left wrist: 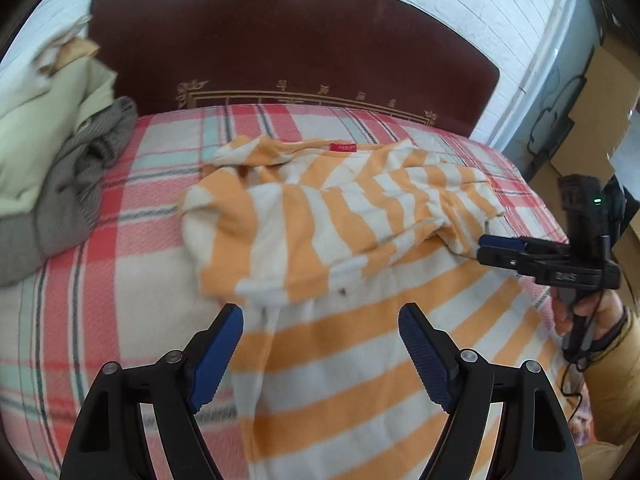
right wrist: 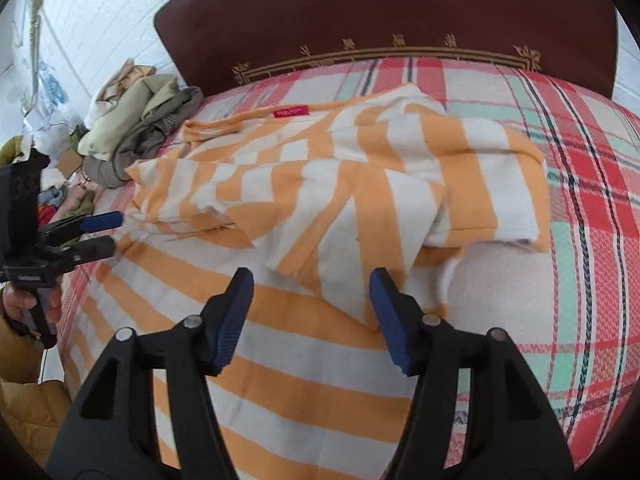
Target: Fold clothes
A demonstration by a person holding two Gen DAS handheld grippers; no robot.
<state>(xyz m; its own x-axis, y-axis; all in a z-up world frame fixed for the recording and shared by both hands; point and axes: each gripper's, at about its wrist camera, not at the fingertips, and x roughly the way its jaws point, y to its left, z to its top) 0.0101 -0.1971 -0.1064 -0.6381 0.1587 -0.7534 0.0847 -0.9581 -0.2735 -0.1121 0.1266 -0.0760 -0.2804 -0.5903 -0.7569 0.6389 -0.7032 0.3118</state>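
At 9 o'clock in the left wrist view we see a pile of clothes [left wrist: 60,168] heaped on the bed [left wrist: 120,280], well apart from the work. The left tongs [left wrist: 320,316] hang spread at 6 o'clock, holding nothing, just above the near left edge of the striped shirt [left wrist: 320,220].

The shirt lies in the middle of the bed with its red label [left wrist: 347,147] toward 12 o'clock. Both sleeves are laid loosely over the chest, and the lower half runs flat toward us at 6 o'clock. The sleeve folds look soft and rumpled rather than pressed.

The right tongs [right wrist: 312,280] are also spread and empty in their own view, over the shirt's middle. From the left view they sit at 3 o'clock, close by the right sleeve's edge.

Several things could go wrong from here:

- **Sleeves slipping:** any tug on the body could drag the sleeves open, since nothing pins them.
- **Catching the blanket:** a pinch taken too deep at the edge could catch the plaid blanket as well as the shirt.
- **One layer only:** a pinch taken too shallow could lift just the top layer and leave the back behind.
- **Crooked fold:** if the two sides rise unevenly, the fold will land skewed.
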